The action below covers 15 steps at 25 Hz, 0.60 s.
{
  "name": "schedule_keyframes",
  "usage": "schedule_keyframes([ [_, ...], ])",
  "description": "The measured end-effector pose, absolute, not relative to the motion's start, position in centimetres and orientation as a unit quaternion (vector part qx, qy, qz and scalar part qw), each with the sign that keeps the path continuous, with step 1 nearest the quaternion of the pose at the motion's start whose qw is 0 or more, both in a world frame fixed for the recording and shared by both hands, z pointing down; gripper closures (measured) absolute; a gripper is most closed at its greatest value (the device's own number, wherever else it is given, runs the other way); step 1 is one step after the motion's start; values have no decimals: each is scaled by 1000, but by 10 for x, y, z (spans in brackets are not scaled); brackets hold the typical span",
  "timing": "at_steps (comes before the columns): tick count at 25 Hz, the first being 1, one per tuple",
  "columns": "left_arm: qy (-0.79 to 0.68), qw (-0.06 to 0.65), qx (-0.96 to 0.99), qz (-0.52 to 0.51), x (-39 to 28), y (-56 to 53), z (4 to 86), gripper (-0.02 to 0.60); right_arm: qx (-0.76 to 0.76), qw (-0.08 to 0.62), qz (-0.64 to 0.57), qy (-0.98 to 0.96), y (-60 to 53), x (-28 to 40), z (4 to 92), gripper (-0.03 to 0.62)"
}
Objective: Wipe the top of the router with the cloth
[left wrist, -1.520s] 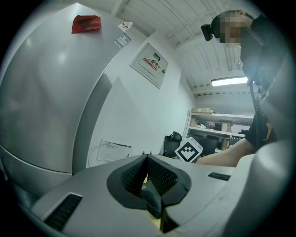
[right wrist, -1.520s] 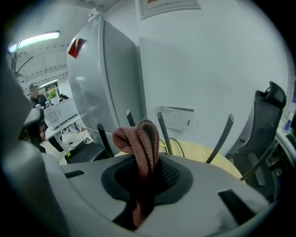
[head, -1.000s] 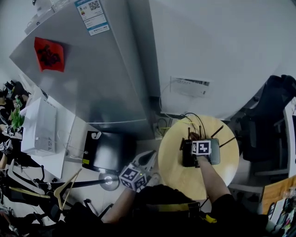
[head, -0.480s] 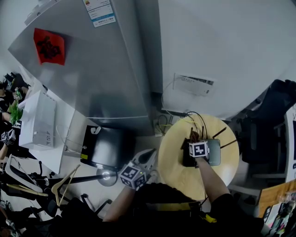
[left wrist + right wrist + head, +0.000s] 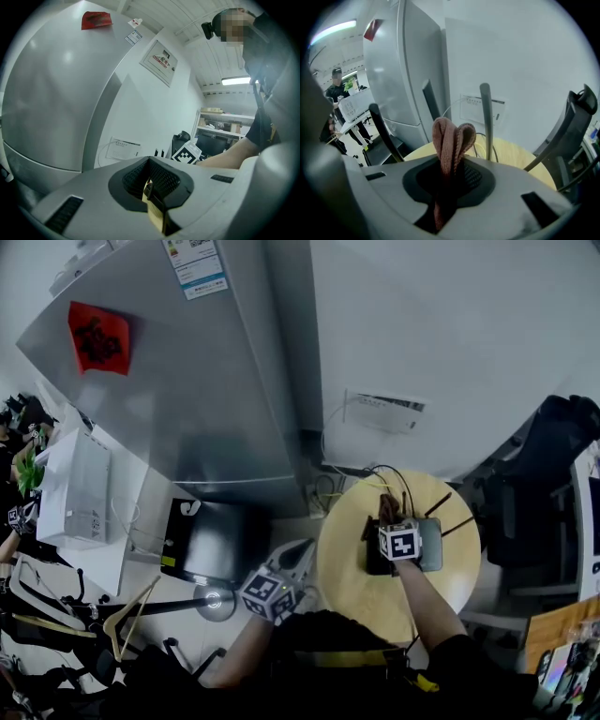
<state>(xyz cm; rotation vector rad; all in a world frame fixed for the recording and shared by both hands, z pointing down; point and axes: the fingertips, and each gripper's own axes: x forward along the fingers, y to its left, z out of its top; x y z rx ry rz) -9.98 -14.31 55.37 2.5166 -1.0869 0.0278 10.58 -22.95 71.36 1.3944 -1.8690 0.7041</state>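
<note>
From the head view, my right gripper [image 5: 388, 514] is out over the round table [image 5: 349, 570], above the router [image 5: 427, 554] that sits near the table's middle with its antennas [image 5: 441, 505] fanned toward the table's far edge. A brownish tuft of cloth [image 5: 386, 508] shows at the tip. I judge the wipe is under way and the cloth is at the router's far end, though I cannot tell from here whether it touches the top. My left gripper [image 5: 298, 563] hangs off the table's near-left edge, well apart from the router. It has no job in this, so it is parked there to keep clear.

In the left gripper view, the left gripper [image 5: 152, 197] has its jaws pressed together with nothing gripped. Only a tan strip runs along the seam, and it looks like part of the jaws themselves. It points up and past the table, toward the wall.

In the right gripper view, the right gripper [image 5: 447, 187] pinches the cloth [image 5: 450, 140] tightly. The cloth is folded double and its looped end stands up beyond the jaws, giving a soft pad that leads the way. Antennas [image 5: 486, 117] rise on both sides of the loop, with the table [image 5: 511, 150] behind them. I would guess my next stroke has to thread between them without knocking one.
</note>
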Motion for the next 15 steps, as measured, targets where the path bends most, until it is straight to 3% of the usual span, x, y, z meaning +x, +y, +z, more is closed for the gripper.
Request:
schedule_keyframes([
  [15,-377,189,907,0,-87,-129,550,581,556,265,211,-759,-235,94,643,532],
])
